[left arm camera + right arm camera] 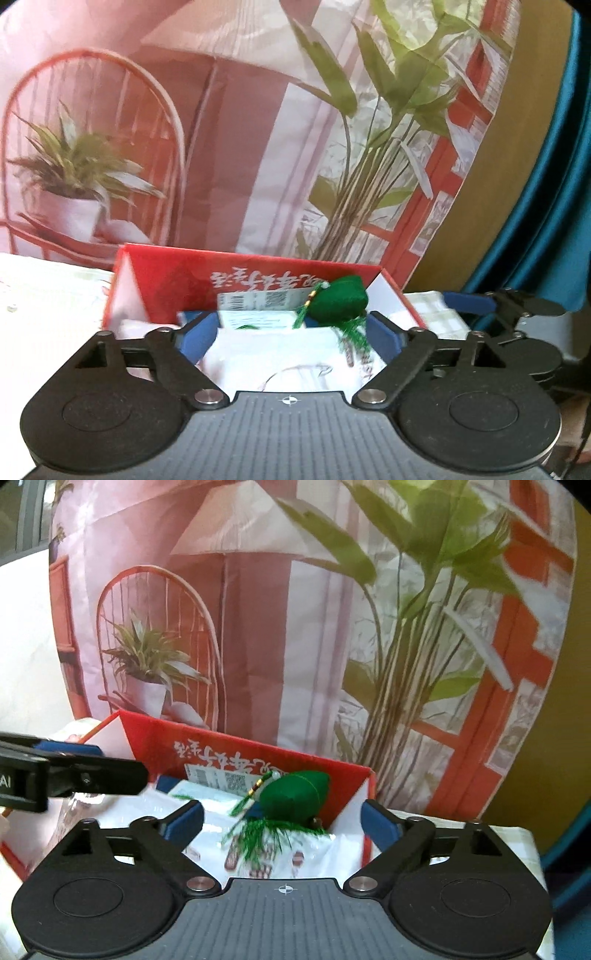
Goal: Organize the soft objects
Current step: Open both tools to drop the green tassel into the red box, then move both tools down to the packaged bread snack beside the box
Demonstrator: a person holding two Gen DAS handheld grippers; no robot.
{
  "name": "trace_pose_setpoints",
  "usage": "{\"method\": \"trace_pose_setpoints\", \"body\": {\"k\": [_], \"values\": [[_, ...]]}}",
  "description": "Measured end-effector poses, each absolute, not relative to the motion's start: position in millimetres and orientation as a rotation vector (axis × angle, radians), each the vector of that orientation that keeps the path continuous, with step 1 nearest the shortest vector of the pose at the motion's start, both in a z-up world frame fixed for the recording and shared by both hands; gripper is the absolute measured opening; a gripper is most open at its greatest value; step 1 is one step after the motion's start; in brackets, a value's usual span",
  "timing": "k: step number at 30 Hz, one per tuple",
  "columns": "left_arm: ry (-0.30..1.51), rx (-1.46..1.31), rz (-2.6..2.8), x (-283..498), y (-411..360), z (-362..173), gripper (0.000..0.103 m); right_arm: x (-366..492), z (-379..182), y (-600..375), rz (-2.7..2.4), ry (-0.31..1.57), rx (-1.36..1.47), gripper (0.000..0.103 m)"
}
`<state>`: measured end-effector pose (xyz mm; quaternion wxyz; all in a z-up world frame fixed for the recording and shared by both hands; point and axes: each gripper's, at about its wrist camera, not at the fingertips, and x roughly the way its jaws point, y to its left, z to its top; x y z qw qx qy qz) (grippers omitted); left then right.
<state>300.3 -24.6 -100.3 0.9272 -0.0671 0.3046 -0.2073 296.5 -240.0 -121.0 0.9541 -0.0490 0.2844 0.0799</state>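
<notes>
Both claws — left (pixel 290 330) and right (pixel 282 821) — are spread, nothing pinched; the sachet (pixel 295 794), perched high in the box (pixel 258 753), could be toppled by a careless pass.

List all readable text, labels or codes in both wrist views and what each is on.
"AI": white letters on the left tongs, cut off at the frame edge in the right wrist view.
White Chinese characters on the red box inner wall: upside down and blurred, not readable.
Barcode and QR code on the white label inside the box: too small to read.
Red print on the white bag: blurred, not readable.
</notes>
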Motion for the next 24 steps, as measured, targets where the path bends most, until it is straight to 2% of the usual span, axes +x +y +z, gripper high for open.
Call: {"method": "trace_pose_setpoints", "body": {"k": [2, 5, 14, 24], "values": [[0.609, -0.112, -0.398, 287.3, -20.9, -96.6, 0.099, 284.0, -120.1, -240.4, 0.159, 0.568, -0.098, 0.102], [0.599, -0.096, -0.383, 269.9, -14.1, -90.6, 0.103, 266.0, -117.8, -242.4, 0.155, 0.560, -0.072, 0.102], [0.576, -0.045, -0.307, 220.4, 0.9, -84.9, 0.103, 206.7, -117.8, -249.8, 0.140, 0.500, 0.027, 0.103], [0.580, -0.010, -0.276, 164.7, 9.0, -110.8, 0.103, 142.4, -145.3, -252.8, 0.129, 0.464, 0.120, 0.103]]}}
